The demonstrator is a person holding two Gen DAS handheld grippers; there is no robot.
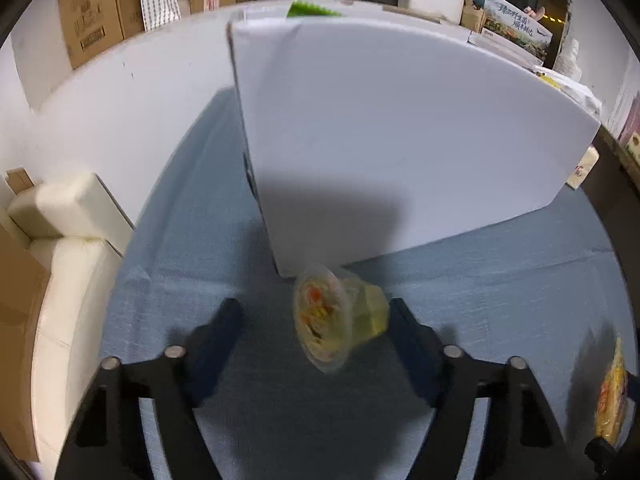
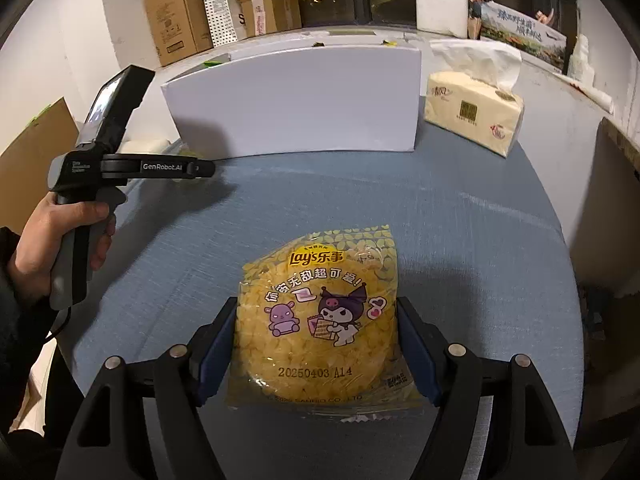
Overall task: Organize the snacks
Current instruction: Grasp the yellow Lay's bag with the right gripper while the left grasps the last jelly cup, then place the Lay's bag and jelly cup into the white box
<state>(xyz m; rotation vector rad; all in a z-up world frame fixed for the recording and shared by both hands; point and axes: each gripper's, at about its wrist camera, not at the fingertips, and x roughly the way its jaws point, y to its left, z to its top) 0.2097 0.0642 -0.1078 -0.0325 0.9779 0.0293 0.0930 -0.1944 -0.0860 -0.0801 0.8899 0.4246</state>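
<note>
A clear jelly cup (image 1: 340,316) with yellow-green filling lies tipped on its side on the blue cloth, at the near corner of the white box (image 1: 400,140). My left gripper (image 1: 316,320) is open around it, the right finger close to the cup, the left finger apart. In the right wrist view a yellow Lay's chip bag (image 2: 320,328) lies flat between my right gripper's (image 2: 316,320) open fingers, which stand at its two sides. The left gripper (image 2: 200,168) shows there at the left, by the white box (image 2: 296,100).
A tissue pack (image 2: 474,112) stands right of the white box. The chip bag (image 1: 610,392) shows at the right edge of the left wrist view. A cream sofa (image 1: 68,260) is left of the table. Cardboard boxes (image 2: 180,12) line the back.
</note>
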